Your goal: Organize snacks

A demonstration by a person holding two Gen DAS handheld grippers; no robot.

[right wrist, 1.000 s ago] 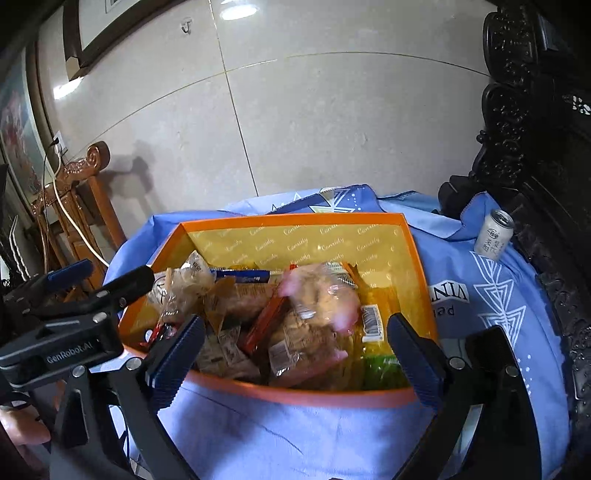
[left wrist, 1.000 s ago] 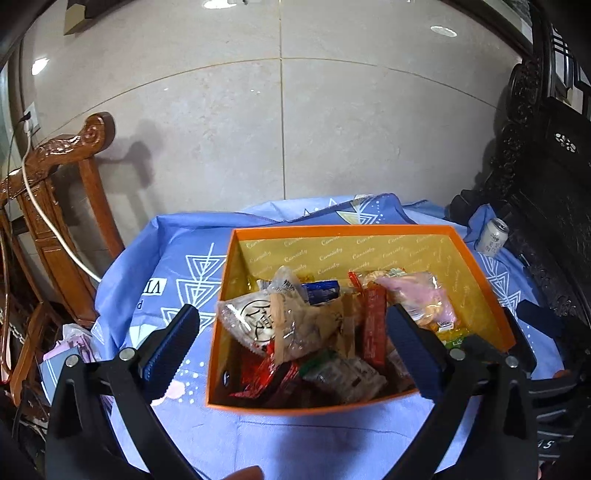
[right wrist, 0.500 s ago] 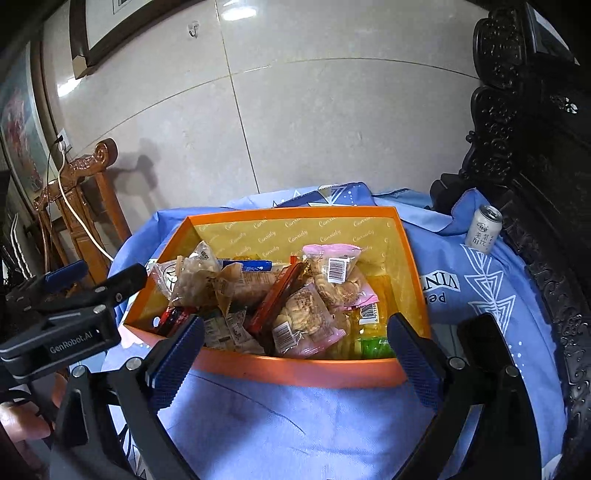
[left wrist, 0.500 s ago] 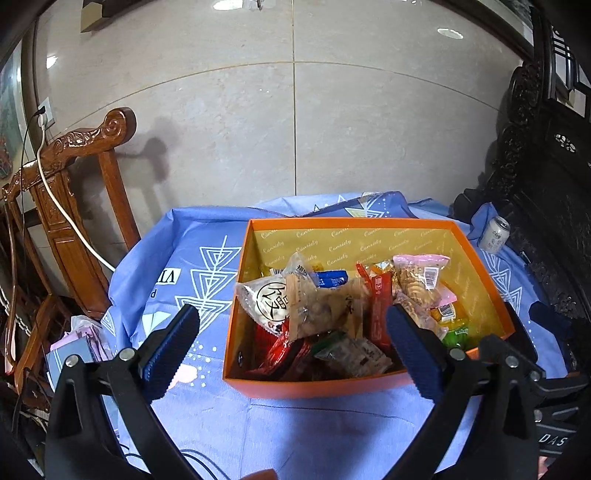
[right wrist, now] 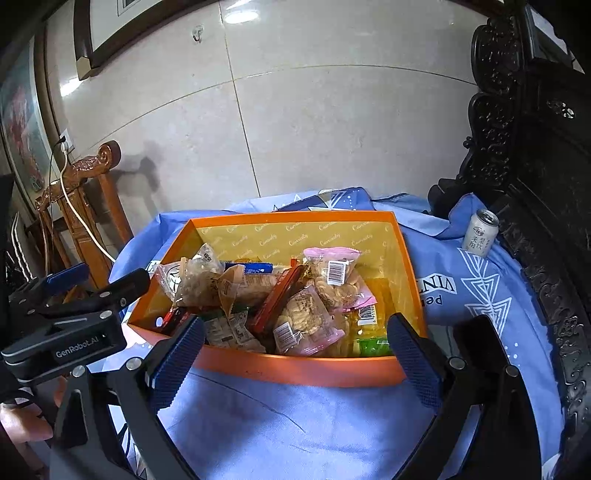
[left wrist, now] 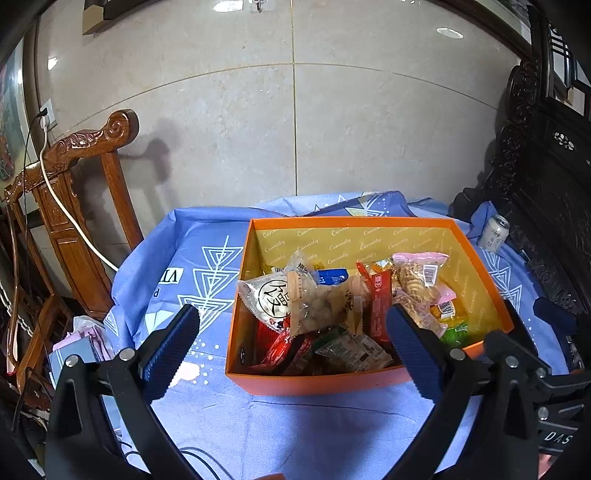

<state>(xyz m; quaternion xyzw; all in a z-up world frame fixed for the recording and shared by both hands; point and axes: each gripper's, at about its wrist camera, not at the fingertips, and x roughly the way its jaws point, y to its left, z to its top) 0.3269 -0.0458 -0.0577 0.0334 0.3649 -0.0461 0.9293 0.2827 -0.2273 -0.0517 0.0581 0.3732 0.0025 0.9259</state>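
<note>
Bg: glossy beige tiled wall (left wrist: 295, 122) w/ grout lines, ceiling-light glare near top. Carved reddish wooden chair (left wrist: 70, 206) at left, white cable (left wrist: 70, 218) draped over it from wall socket (left wrist: 46, 114). Dark carved cabinet (right wrist: 532, 147) on right. Framed picture (right wrist: 107, 29) top left. Blue patterned tablecloth (right wrist: 295, 424) covers table.

Pink snack bag (right wrist: 334, 275) now settled in orange box (right wrist: 295, 369), both hand-held grippers drawn back, box farther off.

Table under a blue cloth (right wrist: 280, 424), bearing an orange snack box (right wrist: 295, 369) and a drink can (right wrist: 480, 233)
</note>
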